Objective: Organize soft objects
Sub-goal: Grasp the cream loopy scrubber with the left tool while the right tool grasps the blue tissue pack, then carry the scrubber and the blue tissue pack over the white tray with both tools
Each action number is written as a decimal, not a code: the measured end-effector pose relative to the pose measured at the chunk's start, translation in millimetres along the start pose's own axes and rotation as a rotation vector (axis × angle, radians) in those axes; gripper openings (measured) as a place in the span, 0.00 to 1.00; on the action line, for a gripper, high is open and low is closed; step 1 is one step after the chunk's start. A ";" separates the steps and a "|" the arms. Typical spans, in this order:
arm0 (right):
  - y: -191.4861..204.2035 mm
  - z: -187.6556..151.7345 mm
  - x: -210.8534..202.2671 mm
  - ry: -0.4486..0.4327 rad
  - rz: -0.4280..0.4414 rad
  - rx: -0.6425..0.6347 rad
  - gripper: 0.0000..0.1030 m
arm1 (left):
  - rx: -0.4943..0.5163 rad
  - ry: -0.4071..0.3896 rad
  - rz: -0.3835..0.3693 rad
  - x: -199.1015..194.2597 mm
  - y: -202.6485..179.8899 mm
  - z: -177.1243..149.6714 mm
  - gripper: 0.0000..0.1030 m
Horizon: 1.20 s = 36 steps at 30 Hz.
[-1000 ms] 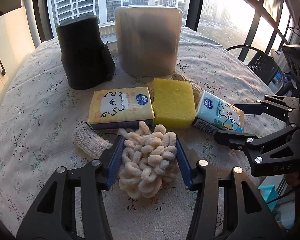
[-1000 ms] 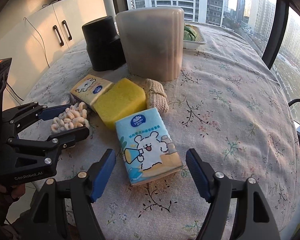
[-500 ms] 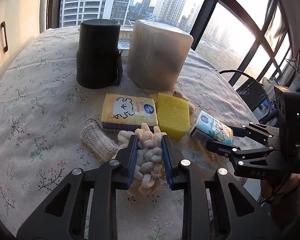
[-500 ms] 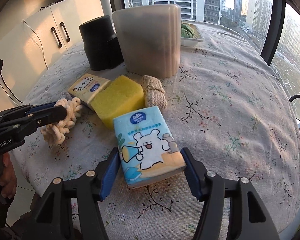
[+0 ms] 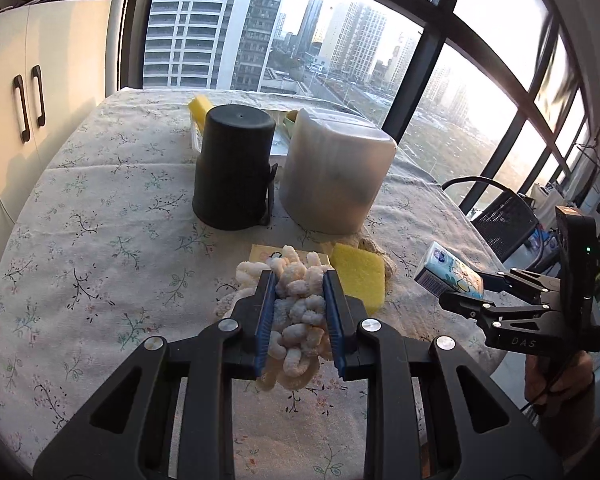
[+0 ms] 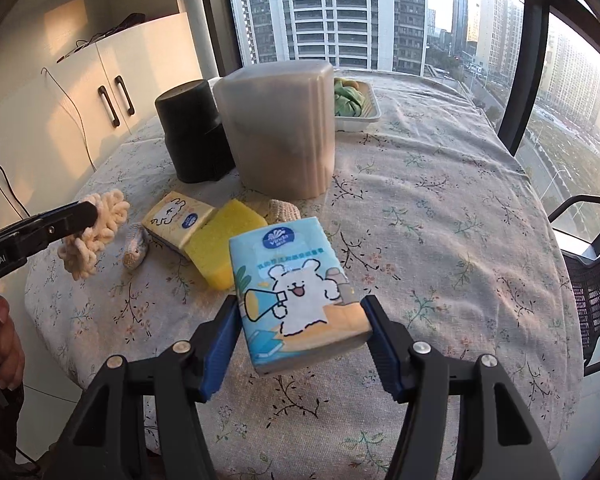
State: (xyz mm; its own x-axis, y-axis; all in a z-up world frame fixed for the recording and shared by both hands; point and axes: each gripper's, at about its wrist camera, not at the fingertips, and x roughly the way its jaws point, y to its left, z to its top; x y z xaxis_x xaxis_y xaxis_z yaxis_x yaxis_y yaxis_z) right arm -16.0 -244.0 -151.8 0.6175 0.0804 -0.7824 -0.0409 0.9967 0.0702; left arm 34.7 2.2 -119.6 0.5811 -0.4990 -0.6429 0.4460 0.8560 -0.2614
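My left gripper (image 5: 299, 300) was clamped tight on the cream chenille bundle (image 5: 298, 312), held clear above the floral tablecloth (image 5: 100, 240). My right gripper (image 6: 303, 332) pinched the blue tissue pack (image 6: 296, 292) by both sides, about half open, lifted off the cloth near the yellow sponge (image 6: 224, 240)
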 end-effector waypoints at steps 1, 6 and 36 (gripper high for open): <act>-1.8 1.0 0.2 -0.002 -0.001 0.001 0.61 | -0.003 -0.008 0.013 -1.5 2.8 1.8 0.22; -9.0 9.2 4.0 -0.003 -0.017 0.006 0.61 | -0.026 -0.023 0.046 -4.5 19.4 8.8 0.22; -82.6 136.5 84.6 0.025 -0.119 0.030 0.61 | -0.086 0.003 0.292 74.8 144.6 103.1 0.22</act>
State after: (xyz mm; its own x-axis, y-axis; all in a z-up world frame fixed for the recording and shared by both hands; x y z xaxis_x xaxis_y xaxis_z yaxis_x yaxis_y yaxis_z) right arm 146.8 -321.1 -139.3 0.5968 -0.0375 -0.8015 0.0553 0.9985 -0.0055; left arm 212.9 74.8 -131.2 0.6741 -0.2295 -0.7021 0.2005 0.9717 -0.1251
